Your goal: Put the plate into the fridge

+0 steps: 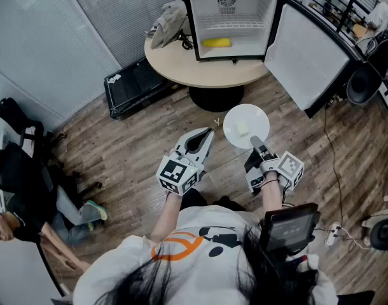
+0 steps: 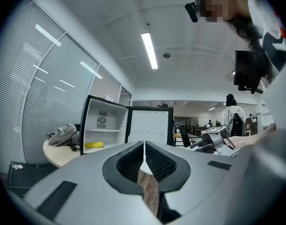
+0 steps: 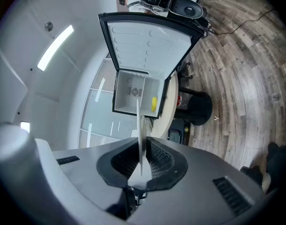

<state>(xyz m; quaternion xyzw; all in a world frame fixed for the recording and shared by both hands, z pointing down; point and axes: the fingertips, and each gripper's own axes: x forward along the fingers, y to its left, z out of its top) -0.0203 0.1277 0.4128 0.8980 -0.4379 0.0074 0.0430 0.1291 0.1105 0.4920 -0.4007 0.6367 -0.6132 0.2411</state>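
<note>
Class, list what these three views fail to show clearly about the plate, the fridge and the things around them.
- Pale lump on the plate: too small in the head view to identify. The right gripper view shows the plate edge-on, which hides its top.
- Yellow item in the fridge: too small in every view to name.
- Grey bundle beside the fridge: too small in the head view to tell whether it is a bag or clothing.

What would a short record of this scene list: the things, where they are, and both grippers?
Plate: round white plate, gripped at its rim by the right gripper
Fridge: small black fridge on round beige table, door open
Inside: yellow object on the bottom
Left gripper: shut, empty
</note>
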